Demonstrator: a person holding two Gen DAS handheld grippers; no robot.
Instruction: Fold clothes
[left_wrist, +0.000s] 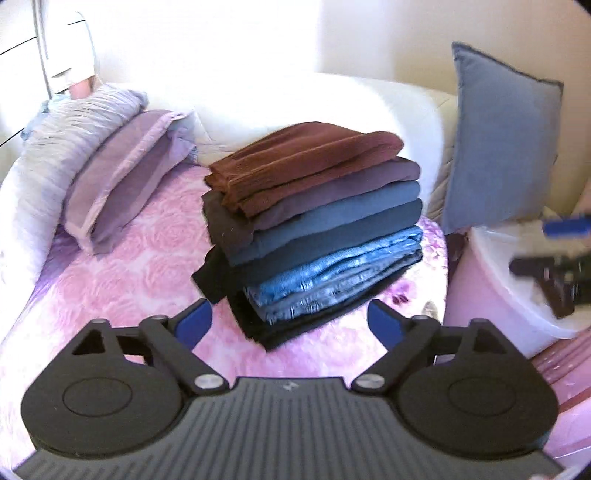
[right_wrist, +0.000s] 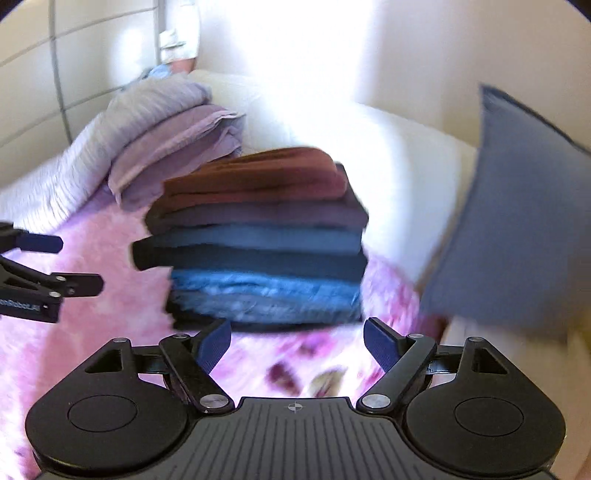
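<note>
Tall stack of folded clothes, rust-brown knit on top, denim lower down (left_wrist: 314, 221), is seated squarely on the pink rose-patterned bedspread (left_wrist: 122, 280). Left gripper (left_wrist: 290, 325) and right gripper (right_wrist: 297, 343) are held clear of it, jaws spread wide, nothing gripped: likely released after stacking.
</note>
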